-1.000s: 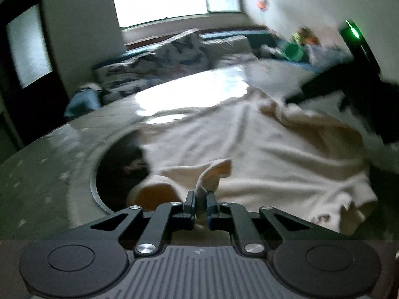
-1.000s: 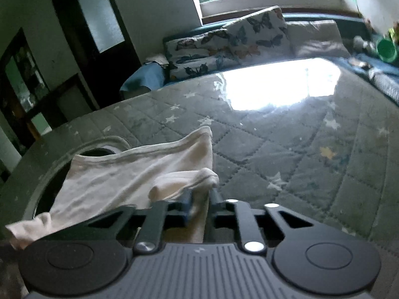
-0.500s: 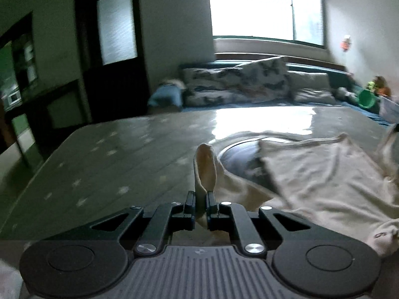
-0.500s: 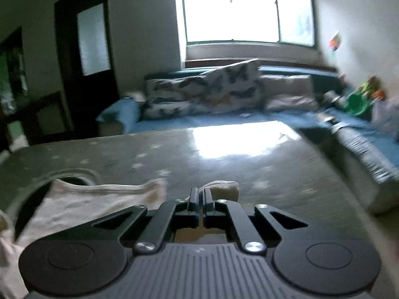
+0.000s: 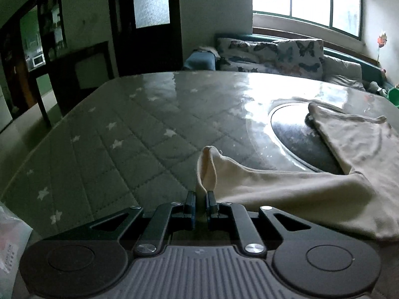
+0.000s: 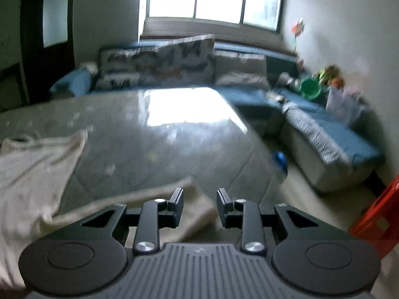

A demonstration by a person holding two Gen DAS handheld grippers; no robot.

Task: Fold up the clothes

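Pinched tight on the cream garment [image 5: 286, 186], my left gripper [image 5: 199, 205] anchored its corner while my right gripper [image 6: 199, 204], jaws just opening, freed its corner, which I judged needed laying flat.

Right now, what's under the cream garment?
Under the cream garment: part of a dark round inset in the star-quilted table. The rest of the inset is covered.

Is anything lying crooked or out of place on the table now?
Yes. The cream garment lies unevenly: part covers the round dark inset in the table, and one corner is stretched sideways, pinched in the left gripper. Nothing looks spilled or damaged.
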